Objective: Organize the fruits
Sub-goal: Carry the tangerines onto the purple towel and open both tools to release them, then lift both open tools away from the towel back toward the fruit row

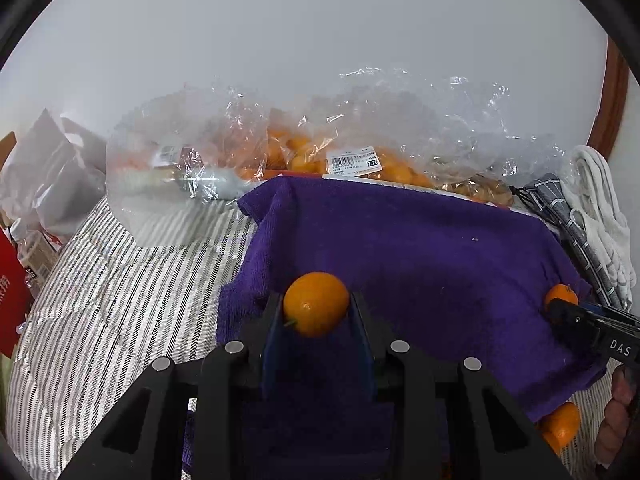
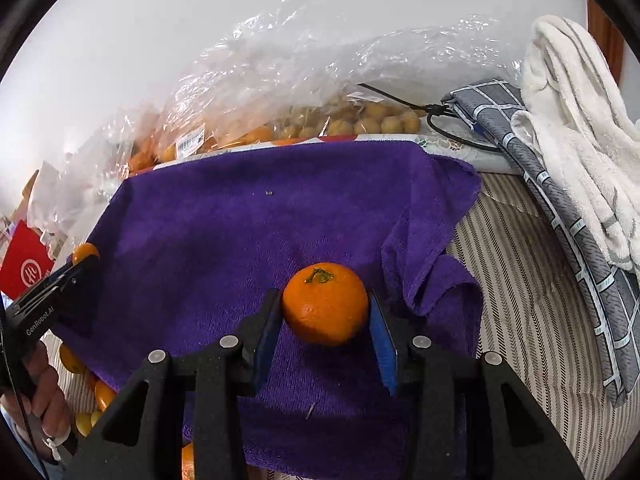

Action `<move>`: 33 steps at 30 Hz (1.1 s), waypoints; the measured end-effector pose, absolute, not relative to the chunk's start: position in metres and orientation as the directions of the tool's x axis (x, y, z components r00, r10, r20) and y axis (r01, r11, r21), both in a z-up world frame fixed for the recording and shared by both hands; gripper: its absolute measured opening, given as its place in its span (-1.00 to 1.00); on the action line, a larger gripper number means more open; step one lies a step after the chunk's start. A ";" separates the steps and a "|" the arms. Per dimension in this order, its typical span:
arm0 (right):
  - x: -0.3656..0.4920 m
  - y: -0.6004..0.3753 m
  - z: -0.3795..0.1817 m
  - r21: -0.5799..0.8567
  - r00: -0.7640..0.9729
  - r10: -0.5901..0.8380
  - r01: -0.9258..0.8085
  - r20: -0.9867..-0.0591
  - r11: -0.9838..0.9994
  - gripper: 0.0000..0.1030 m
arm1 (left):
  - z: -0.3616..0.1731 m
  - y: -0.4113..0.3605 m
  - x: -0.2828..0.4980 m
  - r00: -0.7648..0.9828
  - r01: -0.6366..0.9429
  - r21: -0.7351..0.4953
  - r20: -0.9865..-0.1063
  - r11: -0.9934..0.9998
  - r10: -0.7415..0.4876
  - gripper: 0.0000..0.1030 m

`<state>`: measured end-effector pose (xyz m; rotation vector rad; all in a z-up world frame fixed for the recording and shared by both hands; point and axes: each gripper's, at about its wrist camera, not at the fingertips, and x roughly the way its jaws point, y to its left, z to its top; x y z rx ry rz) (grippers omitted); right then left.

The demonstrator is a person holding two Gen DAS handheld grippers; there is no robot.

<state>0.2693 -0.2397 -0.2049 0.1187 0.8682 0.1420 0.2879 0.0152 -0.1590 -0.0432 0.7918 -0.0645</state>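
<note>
Purple towel (image 1: 420, 248) fills the middle of both views, spread over a striped sheet (image 1: 104, 300). In the left wrist view the left gripper (image 1: 317, 308) sits low centre, its jaws drawn in close on a small oval kumquat (image 1: 316, 304), both pads touching the skin. In the right wrist view the right gripper (image 2: 325, 312) holds a rounder mandarin (image 2: 325, 304), stem up, low centre; the jaws stand a little wider, and the left pad clearly presses while the right pad looks to be just at the fruit. Each fruit is over the towel, held or resting I cannot say.

Along the upper edge of the towel lie clear plastic bags (image 1: 280, 148) of more orange fruit; loose ones show past the towel's lower left corner (image 2: 86, 392) in the right view.

Both fruits look light and firm enough, but with thin, smooth skin over soft flesh (easy to bruise). A grip across the widest part, as now, seems best; the kumquat's oval shape might roll or squirt out if pinched near an end, so gentle, even pressure is what I would judge right.
</note>
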 end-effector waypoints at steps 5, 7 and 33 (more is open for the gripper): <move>0.267 -0.240 -0.200 0.155 0.653 0.164 -0.072 -0.739 0.985 0.06 | -0.159 0.015 0.288 0.701 0.040 -0.063 -0.709 0.997 -0.073 -0.38; 0.265 -0.240 -0.198 0.150 0.663 0.159 -0.072 -0.731 0.986 0.14 | -0.159 0.016 0.287 0.703 0.040 -0.072 -0.707 0.997 -0.079 -0.37; 0.227 -0.231 -0.163 0.157 0.739 0.193 -0.119 -0.645 0.980 0.02 | -0.131 0.053 0.251 0.798 -0.050 -0.221 -0.596 0.974 -0.094 -0.36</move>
